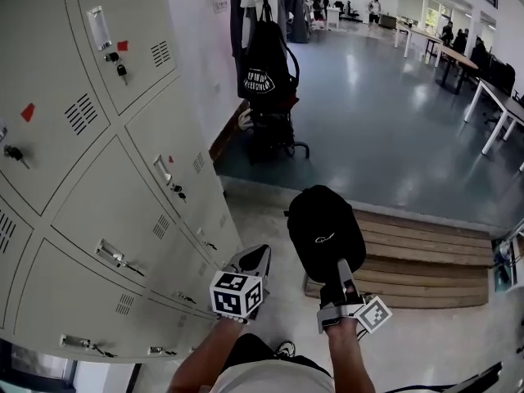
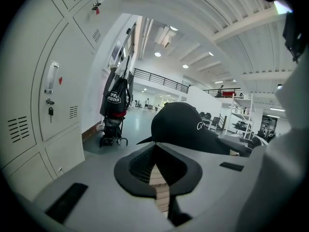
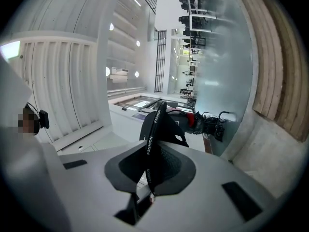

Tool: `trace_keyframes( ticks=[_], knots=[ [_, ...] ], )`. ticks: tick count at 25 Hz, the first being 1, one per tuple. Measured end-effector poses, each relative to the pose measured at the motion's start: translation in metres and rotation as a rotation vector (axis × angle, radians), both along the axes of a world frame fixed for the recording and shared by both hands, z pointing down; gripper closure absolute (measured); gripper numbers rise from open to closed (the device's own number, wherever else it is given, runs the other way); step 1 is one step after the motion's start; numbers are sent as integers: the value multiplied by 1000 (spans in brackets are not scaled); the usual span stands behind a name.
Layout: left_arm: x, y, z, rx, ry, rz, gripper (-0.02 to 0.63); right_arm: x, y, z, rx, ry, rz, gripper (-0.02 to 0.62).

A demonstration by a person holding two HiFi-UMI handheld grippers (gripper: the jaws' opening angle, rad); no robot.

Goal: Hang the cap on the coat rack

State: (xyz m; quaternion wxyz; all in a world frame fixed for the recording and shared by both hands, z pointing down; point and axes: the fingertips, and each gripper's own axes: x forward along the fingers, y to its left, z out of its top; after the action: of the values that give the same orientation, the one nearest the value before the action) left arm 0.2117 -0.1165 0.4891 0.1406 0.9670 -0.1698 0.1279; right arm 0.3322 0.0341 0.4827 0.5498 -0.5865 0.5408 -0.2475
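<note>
My right claw [image 1: 341, 275] is clamped on the black cap [image 1: 326, 229] from behind. In the right gripper view the cap's back strap [image 3: 150, 139], printed "FASHION", runs straight between the closed jaws. The cap is held in the air ahead of me, crown up, over the near edge of a slatted wooden platform [image 1: 426, 256]. My left claw [image 1: 255, 260] is just beside the cap on its left, not touching it. Its jaws are pressed nearly together with nothing between them, and only a thin slit shows the planks below. A bank of grey lockers [image 1: 90, 187] fills my left side. The coat rack [image 1: 272, 133] stands well ahead along the wall on the grey floor [image 1: 385, 121]. A black bag [image 1: 267, 60] hangs from it, and clothes hang higher up.
</note>
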Motion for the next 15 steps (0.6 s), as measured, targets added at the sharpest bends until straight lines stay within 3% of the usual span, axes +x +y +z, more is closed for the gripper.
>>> trace_keyframes(
  ticks=[8, 15],
  knots=[
    [33, -25, -1, 7, 20, 7, 603, 30, -23, 8, 2, -30, 14, 575],
    [74, -79, 8, -11, 37, 28, 603, 62, -71, 13, -5, -23, 40, 577]
  ],
)
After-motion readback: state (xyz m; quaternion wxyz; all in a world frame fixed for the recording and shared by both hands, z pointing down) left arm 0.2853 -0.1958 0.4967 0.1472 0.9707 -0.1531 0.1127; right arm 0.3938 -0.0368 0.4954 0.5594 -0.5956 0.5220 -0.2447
